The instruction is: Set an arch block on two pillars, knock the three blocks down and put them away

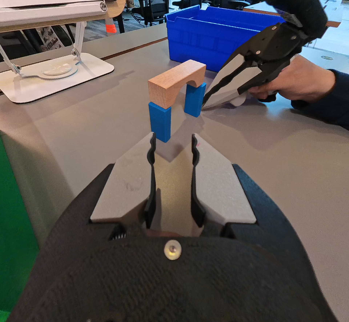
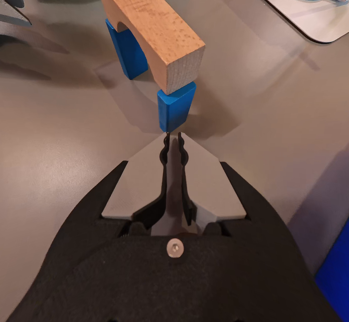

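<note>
light: even, indoor; shadows: soft, multiple; edges: wide-angle bowed; focus: sharp

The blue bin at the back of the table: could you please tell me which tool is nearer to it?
Right. The right tool sits just in front of the blue bin, beside the far blue pillar. The left tool is on the arch's opposite side, by the near pillar.
</note>
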The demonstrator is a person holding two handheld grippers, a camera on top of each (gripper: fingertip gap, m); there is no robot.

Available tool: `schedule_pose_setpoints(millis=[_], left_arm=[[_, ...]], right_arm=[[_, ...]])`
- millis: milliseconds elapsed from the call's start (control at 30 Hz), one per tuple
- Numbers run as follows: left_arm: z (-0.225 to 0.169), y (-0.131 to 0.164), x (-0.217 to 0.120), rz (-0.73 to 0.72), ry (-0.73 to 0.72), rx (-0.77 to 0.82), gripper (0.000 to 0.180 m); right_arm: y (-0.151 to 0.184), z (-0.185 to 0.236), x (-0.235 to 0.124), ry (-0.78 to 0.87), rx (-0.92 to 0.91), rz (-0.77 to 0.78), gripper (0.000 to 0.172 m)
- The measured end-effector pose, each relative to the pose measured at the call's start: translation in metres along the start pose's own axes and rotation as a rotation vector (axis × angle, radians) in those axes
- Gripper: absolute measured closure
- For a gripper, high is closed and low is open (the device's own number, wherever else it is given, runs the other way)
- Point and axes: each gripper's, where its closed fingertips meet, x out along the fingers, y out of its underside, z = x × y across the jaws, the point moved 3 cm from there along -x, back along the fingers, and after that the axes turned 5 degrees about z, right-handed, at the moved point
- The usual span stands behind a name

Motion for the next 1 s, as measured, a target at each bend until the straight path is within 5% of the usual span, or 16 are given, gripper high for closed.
schedule_pose_setpoints(millis=[1000], left_arm=[[-0.003, 0.001, 0.001, 0.008, -0.008, 0.025, 0.144]], right_arm=[[-0.003, -0.013, 0.009, 0.039, 0.052, 0.004, 0.165]])
